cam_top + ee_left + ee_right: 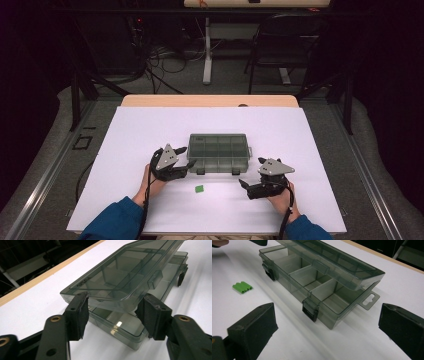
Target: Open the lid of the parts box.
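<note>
Embossed lettering near the corner of the lid is too faint to read. The smoky transparent compartment box sits mid-sheet on the white table cover, lid lifted partway off the base. The left gripper is at the box's left end, pads straddling the lid's edge; whether they press it I cannot tell. The right gripper hangs wide open just off the right front corner, touching nothing. A green ribbed block lies in front of the box.

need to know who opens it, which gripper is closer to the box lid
Left. The left gripper is at the lid, its jaws on either side of the lid's raised corner. The right gripper sits off the box's near right corner, jaws wide, touching nothing.
</note>
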The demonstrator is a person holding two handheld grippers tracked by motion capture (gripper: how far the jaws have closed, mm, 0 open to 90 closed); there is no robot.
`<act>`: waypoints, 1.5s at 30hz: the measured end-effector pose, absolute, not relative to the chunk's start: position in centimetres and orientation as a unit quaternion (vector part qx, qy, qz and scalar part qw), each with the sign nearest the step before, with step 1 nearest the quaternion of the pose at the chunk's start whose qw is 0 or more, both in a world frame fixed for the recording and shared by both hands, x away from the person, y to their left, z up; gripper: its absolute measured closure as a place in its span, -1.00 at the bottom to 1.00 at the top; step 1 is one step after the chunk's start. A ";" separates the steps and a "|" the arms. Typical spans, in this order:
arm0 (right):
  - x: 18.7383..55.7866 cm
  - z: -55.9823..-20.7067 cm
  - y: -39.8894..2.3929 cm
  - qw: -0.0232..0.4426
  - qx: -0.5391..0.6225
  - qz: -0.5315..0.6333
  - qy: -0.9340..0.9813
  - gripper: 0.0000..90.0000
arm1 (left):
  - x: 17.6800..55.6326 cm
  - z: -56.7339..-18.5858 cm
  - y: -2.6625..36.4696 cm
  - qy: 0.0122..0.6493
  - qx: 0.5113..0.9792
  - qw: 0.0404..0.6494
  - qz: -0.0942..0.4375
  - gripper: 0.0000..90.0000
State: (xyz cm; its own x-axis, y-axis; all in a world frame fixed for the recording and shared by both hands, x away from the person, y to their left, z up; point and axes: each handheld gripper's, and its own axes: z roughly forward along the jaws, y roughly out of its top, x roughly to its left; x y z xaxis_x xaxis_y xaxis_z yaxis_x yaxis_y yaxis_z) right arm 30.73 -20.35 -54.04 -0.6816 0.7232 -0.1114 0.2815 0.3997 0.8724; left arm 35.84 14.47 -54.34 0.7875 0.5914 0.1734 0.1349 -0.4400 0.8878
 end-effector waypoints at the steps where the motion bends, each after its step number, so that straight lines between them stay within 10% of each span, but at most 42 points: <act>1: 30.8 -54.0 -20.3 0.247 0.314 0.449 0.799 -0.97 | 35.9 -54.3 14.5 0.223 0.814 0.481 0.237 -0.03; 32: 33.7 -53.1 -19.6 0.335 0.290 0.447 0.777 0.16 | 36.2 -54.3 15.0 0.228 0.800 0.499 0.242 0.24; 45: 34.0 -52.9 -19.8 0.345 0.293 0.457 0.766 0.35 | 36.6 -54.0 15.2 0.231 0.794 0.507 0.244 0.36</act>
